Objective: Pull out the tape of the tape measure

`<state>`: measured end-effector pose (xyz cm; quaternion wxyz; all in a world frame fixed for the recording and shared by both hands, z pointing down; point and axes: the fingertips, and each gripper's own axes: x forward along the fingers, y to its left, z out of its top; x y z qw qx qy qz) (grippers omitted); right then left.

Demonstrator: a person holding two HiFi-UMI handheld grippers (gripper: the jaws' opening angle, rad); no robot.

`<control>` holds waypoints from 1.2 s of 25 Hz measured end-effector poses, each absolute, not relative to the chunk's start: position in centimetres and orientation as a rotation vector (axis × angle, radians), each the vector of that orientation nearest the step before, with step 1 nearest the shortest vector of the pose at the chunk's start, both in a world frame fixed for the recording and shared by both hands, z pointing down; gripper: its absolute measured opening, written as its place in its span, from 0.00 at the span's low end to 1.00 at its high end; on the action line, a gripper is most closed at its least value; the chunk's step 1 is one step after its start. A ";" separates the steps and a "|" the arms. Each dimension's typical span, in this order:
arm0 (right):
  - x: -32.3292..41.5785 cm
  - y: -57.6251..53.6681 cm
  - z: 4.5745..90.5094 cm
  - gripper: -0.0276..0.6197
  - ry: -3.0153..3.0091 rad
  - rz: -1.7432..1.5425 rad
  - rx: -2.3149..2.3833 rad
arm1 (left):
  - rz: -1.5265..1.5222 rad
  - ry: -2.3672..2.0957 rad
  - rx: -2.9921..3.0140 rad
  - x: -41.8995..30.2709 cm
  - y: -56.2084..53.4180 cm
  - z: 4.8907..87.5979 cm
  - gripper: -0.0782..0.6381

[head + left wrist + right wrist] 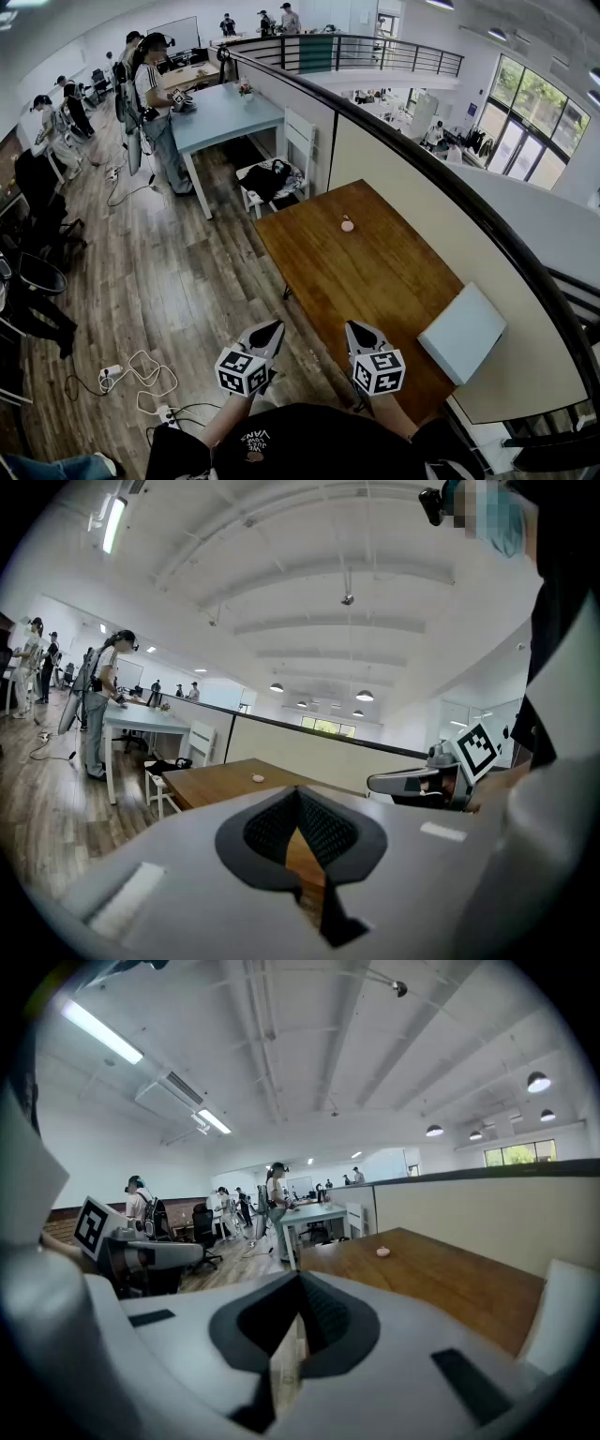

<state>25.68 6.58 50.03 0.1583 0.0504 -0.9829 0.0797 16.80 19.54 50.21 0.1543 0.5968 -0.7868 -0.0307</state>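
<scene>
Tape measure, a small pink round case (347, 224): lies far up the brown wooden table (375, 281), well apart from both tongs | your left gripper (270, 330) and right gripper (354, 330): jaws together, empty | risk: arriving with jaws together, you would nudge the light case away.

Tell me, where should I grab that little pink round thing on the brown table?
Probably around its round body, coming down from above with one jaw on each side. The pink thing sits low and alone on the wooden table, with nothing touching it. It is too small here to see any tape tab.
</scene>
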 end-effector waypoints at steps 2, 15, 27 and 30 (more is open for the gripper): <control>26.0 6.1 50.4 0.06 -2.809 0.236 0.154 | -0.095 -2.251 1.701 17.1 19.4 50.6 0.12; 24.7 4.7 50.5 0.06 -2.863 0.349 0.157 | -0.071 -2.253 1.731 15.7 17.4 50.7 0.13; 16.8 2.0 51.3 0.31 -2.820 0.398 0.322 | -0.091 -2.152 1.821 6.0 13.8 51.1 0.25; 14.1 1.0 51.3 0.31 -2.796 0.418 0.412 | -0.069 -2.075 1.871 3.3 12.9 51.4 0.25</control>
